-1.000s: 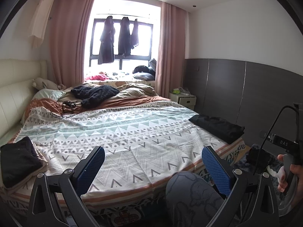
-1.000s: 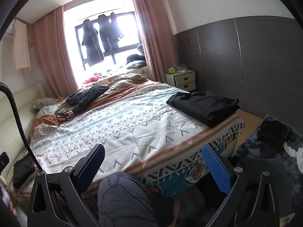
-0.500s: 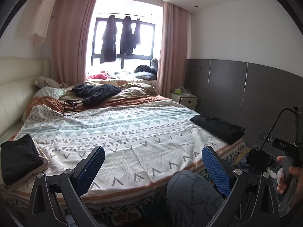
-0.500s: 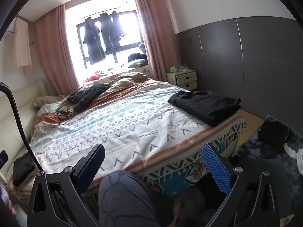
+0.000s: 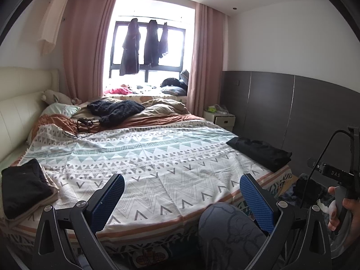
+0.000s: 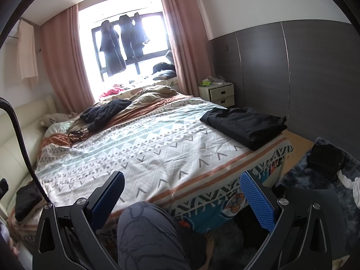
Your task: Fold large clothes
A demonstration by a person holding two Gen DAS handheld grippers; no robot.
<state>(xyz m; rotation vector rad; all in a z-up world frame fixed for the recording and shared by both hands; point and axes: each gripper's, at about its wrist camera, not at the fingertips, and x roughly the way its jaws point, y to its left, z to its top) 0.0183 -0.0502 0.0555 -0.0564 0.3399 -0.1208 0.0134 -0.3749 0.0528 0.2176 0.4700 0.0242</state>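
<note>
A folded black garment (image 5: pixel 259 151) lies at the bed's right edge; it also shows in the right wrist view (image 6: pixel 245 124). A second folded dark pile (image 5: pixel 22 189) sits at the bed's near left corner, partly seen in the right wrist view (image 6: pixel 27 199). A dark knitted garment (image 5: pixel 114 111) lies crumpled near the pillows, also in the right wrist view (image 6: pixel 104 112). My left gripper (image 5: pixel 182 200) is open and empty above the bed's foot. My right gripper (image 6: pixel 182 200) is open and empty, held back from the bed.
The patterned bedspread (image 5: pixel 157 157) covers the bed. A knee in grey trousers (image 5: pixel 227 229) is in front of the grippers. A white nightstand (image 6: pixel 221 94) stands by the grey wall. Dark clothes hang at the window (image 5: pixel 144 45). Cables (image 5: pixel 83 123) lie near the pillows. Dark items lie on the rug (image 6: pixel 326 159).
Both views have shifted slightly; the bed sits a little lower and closer in the left wrist view. Both grippers stay open and empty.
</note>
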